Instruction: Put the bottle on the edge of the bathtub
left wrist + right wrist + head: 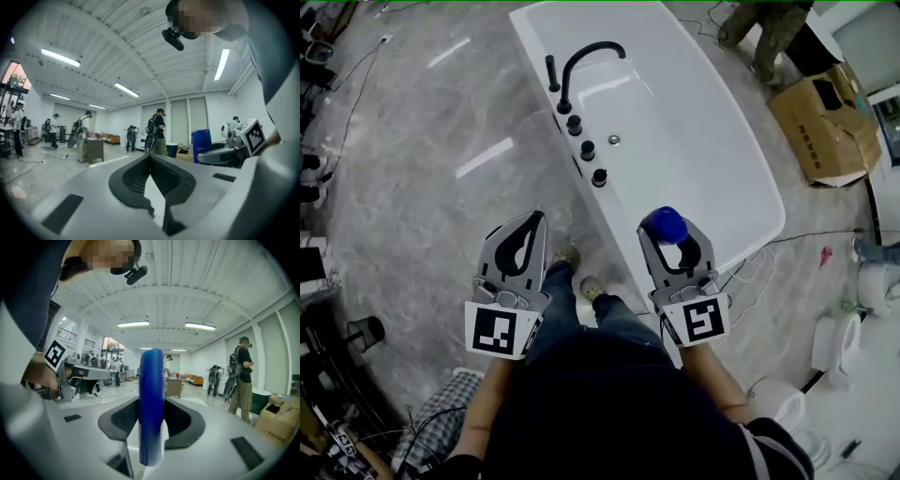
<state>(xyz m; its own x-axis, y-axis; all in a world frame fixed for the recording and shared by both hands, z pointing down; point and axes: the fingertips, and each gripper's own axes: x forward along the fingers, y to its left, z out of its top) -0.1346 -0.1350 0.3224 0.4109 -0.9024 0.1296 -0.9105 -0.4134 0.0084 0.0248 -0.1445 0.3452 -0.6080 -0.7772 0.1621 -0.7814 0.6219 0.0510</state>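
Observation:
In the head view a blue bottle stands upright between the jaws of my right gripper, which is shut on it, above the near end of the white bathtub. The right gripper view shows the bottle clamped at the middle of that gripper. My left gripper hangs over the floor left of the tub, shut with nothing in it; its tips meet in the left gripper view. From there the bottle also shows at the right.
A black faucet and three black knobs sit on the tub's left rim. A cardboard box and a person's legs are beyond the tub at the right. White fixtures and cables lie on the marble floor.

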